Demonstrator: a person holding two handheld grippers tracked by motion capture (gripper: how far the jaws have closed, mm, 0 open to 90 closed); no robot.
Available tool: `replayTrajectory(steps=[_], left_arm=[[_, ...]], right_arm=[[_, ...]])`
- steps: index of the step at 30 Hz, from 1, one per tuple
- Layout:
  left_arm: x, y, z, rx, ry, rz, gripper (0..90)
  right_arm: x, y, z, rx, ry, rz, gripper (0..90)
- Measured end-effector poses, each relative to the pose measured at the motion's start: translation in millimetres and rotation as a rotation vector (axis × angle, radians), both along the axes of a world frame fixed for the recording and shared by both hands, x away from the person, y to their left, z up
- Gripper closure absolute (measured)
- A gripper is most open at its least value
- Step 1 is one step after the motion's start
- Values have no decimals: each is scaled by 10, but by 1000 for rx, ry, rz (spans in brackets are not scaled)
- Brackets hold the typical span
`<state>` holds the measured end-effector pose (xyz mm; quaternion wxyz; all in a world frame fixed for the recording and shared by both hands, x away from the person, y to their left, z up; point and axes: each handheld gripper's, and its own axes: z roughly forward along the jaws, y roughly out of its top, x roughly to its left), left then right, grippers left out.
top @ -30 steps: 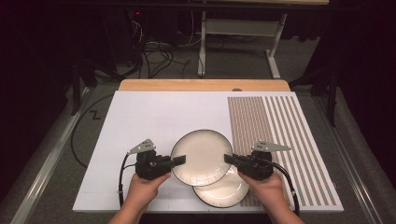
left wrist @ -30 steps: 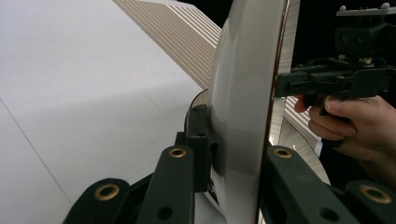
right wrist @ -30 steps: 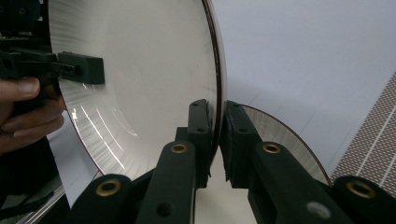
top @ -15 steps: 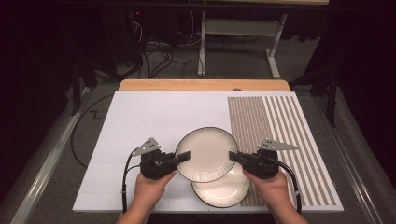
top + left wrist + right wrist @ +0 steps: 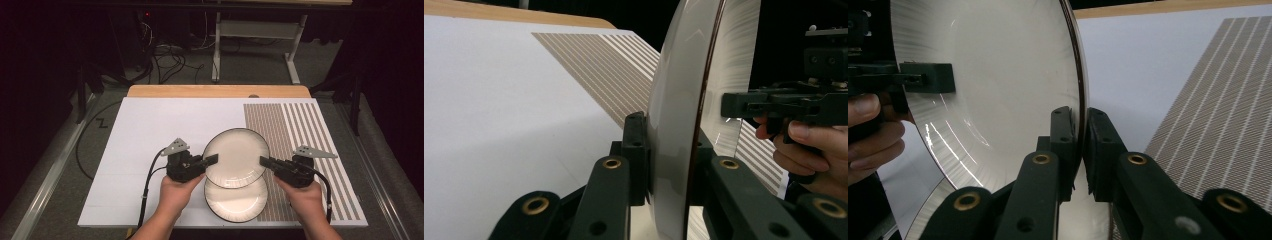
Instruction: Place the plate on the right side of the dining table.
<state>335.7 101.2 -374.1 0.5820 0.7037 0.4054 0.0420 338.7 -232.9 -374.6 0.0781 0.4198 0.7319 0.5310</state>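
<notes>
Pinching opposite rims, the left claw and right claw hold the upper plate. It partly hides the lower plate on the worktop.

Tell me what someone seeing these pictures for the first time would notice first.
Most striking is the upper plate, cream with a dark rim, held near the table's front edge between two hand-held grippers: the left gripper is clamped on its left rim and the right gripper on its right rim. A second plate lies just below it on the white mat, partly covered. To the right, the mat has a brown striped panel.
</notes>
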Motion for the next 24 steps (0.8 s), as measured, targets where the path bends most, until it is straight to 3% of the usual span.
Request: replayTrajectory(steps=[14, 24], left_arm=[[287, -390, 117, 41, 44, -39, 772], [490, -639, 136, 41, 100, -70, 770]], right_arm=[[81, -357, 52, 17, 9, -81, 859], [144, -614, 63, 27, 28, -139, 856]])
